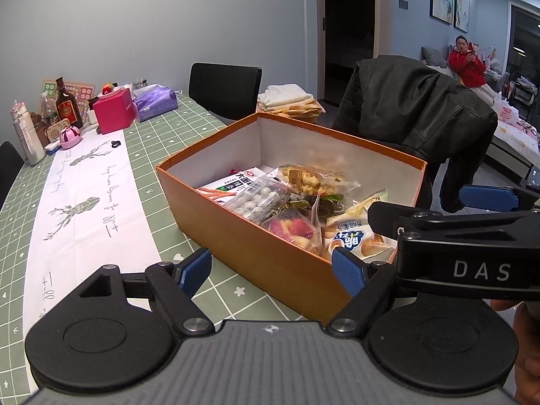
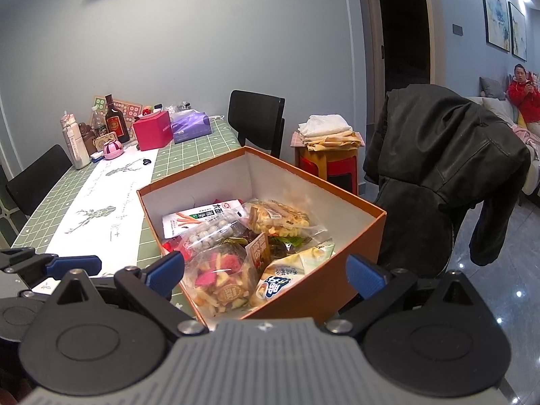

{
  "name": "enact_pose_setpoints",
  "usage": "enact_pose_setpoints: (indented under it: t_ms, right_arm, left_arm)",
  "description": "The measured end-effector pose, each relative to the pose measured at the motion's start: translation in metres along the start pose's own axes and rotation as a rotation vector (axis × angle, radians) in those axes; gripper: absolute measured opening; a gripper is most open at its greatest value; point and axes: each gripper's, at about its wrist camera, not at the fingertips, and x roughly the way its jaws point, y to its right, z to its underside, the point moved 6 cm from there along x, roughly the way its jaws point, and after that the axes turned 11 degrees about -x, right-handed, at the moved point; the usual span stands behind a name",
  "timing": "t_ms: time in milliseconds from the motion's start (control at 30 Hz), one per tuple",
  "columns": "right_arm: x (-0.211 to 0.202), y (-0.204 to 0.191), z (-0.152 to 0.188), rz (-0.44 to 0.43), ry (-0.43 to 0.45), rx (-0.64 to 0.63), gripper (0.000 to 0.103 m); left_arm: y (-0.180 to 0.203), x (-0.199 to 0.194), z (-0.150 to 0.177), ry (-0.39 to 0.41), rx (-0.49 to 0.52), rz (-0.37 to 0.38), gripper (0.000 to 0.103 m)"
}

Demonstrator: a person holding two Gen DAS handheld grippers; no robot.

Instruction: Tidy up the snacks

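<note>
An orange box (image 1: 256, 253) with a white inside stands on the green checked table (image 1: 152, 155). Several snack packets lie in it: a white stick-snack packet (image 1: 236, 182), a bag of grey balls (image 1: 260, 202), yellow puffs (image 1: 314, 177), pink and yellow fruit chips (image 1: 293, 229) and a white-blue packet (image 1: 351, 239). My left gripper (image 1: 270, 270) hangs open before the box's near wall, holding nothing. My right gripper (image 2: 266, 276) is open over the near corner of the box (image 2: 317, 293), above the fruit chips (image 2: 219, 276), gripping nothing.
A chair draped with a dark jacket (image 1: 422, 108) stands close behind the box. Another black chair (image 1: 226, 87) and a stool with folded cloths (image 2: 327, 135) are beyond. Bottles, a pink box (image 1: 114, 109) and a purple tissue pack crowd the far end. A person in red (image 1: 467, 64) sits on a sofa.
</note>
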Motion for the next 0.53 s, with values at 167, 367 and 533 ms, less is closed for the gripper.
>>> enact_pose_setpoints:
  t_ms: [167,367,533]
  right_arm:
    - [-0.0001,0.0002,-0.0003,0.000,0.001,0.001,0.099]
    - [0.0000,0.0004,-0.0002,0.000,0.000,0.001,0.099]
    - [-0.0020,0.0017,-0.0025,-0.003,0.011,0.009,0.099]
  left_arm:
    - [0.0003,-0.0003,-0.0001,0.001,-0.002,0.003,0.095]
    - [0.0010,-0.0007,-0.0003,0.006,0.000,0.007,0.095]
    - [0.0027,-0.0060,-0.0021,0.056,-0.001,0.042,0.095]
